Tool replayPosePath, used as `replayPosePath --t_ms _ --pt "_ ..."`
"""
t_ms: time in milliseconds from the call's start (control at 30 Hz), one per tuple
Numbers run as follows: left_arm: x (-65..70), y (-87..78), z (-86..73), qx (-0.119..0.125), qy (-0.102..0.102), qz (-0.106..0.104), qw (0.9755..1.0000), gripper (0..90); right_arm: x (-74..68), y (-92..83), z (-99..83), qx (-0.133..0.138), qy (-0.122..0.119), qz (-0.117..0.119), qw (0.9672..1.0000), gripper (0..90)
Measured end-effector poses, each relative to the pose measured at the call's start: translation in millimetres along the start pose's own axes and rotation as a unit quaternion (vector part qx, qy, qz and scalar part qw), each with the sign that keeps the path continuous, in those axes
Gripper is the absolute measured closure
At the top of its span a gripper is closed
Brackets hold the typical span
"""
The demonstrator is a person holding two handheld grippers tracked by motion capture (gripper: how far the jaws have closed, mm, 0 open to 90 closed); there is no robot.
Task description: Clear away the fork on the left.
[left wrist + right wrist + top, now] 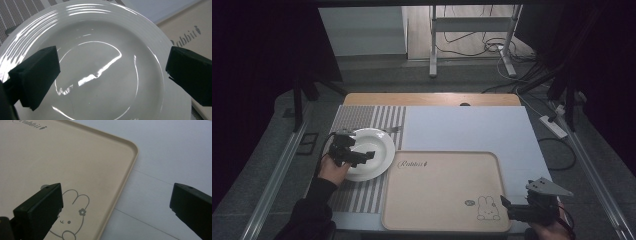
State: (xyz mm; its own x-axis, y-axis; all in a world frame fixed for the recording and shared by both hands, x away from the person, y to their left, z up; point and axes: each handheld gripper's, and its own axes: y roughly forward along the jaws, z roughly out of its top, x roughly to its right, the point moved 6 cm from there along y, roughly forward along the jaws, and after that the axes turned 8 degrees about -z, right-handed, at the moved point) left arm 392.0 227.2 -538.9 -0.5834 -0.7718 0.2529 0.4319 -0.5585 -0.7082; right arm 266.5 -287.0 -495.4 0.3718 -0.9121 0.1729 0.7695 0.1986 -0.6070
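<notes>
Right gripper [512,209]: held at the near right corner of the table, jaws spread wide, nothing between them. In the right gripper view the jaws straddle the right rim of the beige tray [75,165], one jaw over the rabbit drawing [72,217], the other over the pale blue mat [162,157].

Beige tray [442,190]: lies flat at the near centre of the table, bare, rabbit drawing [488,208] at its near right corner, script lettering [412,163] at its far left corner.

Left gripper [362,156]: over the white plate [377,145], jaws wide apart, gripping nothing. In the left gripper view the plate [100,62] lies between and beneath the jaws; contact with the plate cannot be told.

White plate: on the striped placemat [362,117], left of the tray, its right edge just beside the tray's far left corner. Plate holds nothing.

Beyond the plate: a fork [393,129] on the placemat, partly hidden by the plate's far rim.
</notes>
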Motion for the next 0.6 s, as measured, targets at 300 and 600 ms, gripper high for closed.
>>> replayPosePath --t_ms 300,600 --pt "-12.2 6.3 14.4 0.002 -0.003 0.004 1.0000 0.7 0.4 0.1 0.0 0.000 0.002 0.002 1.0000 0.0" --pt "-20.5 14.8 29.6 -0.004 0.002 0.005 1.0000 0.3 0.5 0.0 -0.1 -0.002 0.002 0.003 1.0000 0.0"
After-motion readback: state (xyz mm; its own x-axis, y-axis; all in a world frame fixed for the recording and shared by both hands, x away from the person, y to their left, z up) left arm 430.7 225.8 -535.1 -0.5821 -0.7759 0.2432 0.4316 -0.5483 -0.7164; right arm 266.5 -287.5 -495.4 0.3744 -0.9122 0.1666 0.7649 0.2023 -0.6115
